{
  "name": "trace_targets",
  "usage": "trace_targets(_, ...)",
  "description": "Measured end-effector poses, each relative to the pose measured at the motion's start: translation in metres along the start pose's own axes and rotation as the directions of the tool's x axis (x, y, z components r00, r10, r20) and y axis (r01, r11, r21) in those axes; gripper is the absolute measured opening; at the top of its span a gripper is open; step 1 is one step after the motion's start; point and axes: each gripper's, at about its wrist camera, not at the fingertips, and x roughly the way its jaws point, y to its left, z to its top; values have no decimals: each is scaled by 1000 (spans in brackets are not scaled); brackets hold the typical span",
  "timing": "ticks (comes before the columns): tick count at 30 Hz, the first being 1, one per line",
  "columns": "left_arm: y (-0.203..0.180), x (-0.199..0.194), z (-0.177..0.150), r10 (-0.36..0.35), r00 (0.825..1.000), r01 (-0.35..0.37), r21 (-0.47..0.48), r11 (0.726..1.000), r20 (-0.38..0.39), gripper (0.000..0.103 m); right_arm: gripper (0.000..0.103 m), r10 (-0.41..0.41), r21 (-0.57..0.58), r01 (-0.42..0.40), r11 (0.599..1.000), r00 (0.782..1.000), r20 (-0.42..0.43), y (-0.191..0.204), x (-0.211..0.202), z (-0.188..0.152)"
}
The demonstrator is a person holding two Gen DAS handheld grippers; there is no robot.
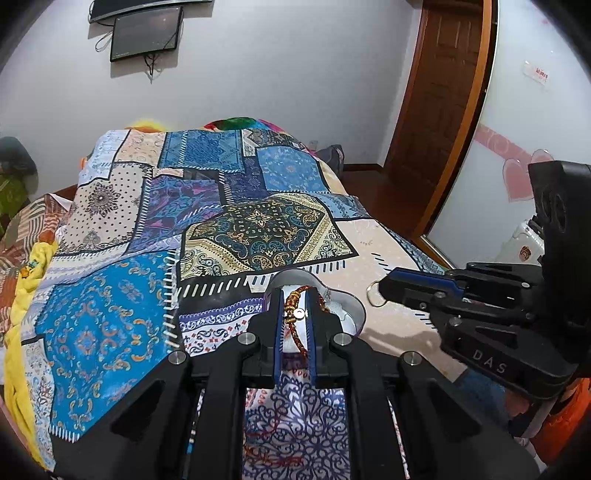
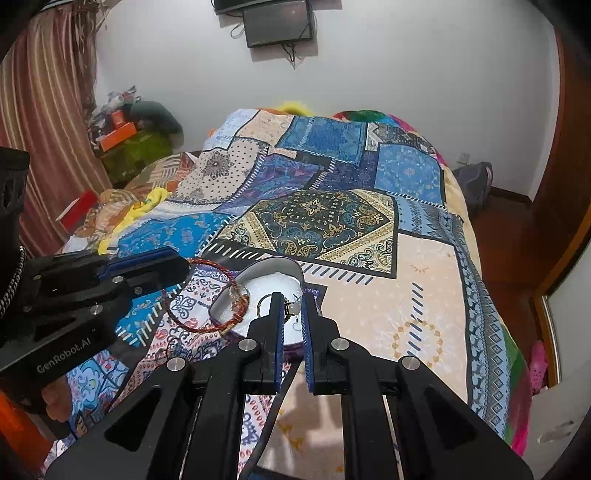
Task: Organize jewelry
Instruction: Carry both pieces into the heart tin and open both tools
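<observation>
A heart-shaped jewelry box (image 2: 266,269) with white lining lies open on the patchwork bedspread; it also shows in the left wrist view (image 1: 347,306). My left gripper (image 1: 296,295) is shut on a red braided bracelet (image 1: 297,310) with gold beads, held over the box's left edge; the bracelet (image 2: 207,317) hangs from the left gripper (image 2: 184,266) in the right wrist view. My right gripper (image 2: 293,301) is shut on a ring (image 2: 264,304) with a small pale bead, over the box. In the left wrist view the ring (image 1: 375,293) hangs at the right gripper's (image 1: 384,286) tip.
The patchwork bedspread (image 2: 369,221) covers the bed. A wooden door (image 1: 439,92) stands at the right. A wall screen (image 2: 279,22) hangs behind. Clutter and a curtain (image 2: 44,110) lie at the left of the bed.
</observation>
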Motion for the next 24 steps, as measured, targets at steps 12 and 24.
trace_targets(12,4,36,-2,-1,998,1,6,1000,-61,9,8,12,-28,-15,999,994,-105,1,37,-1)
trace_targets(24,8,46,-8,-7,995,7,6,1000,-95,9,8,28,-27,-33,999,987,-158,0,53,-6)
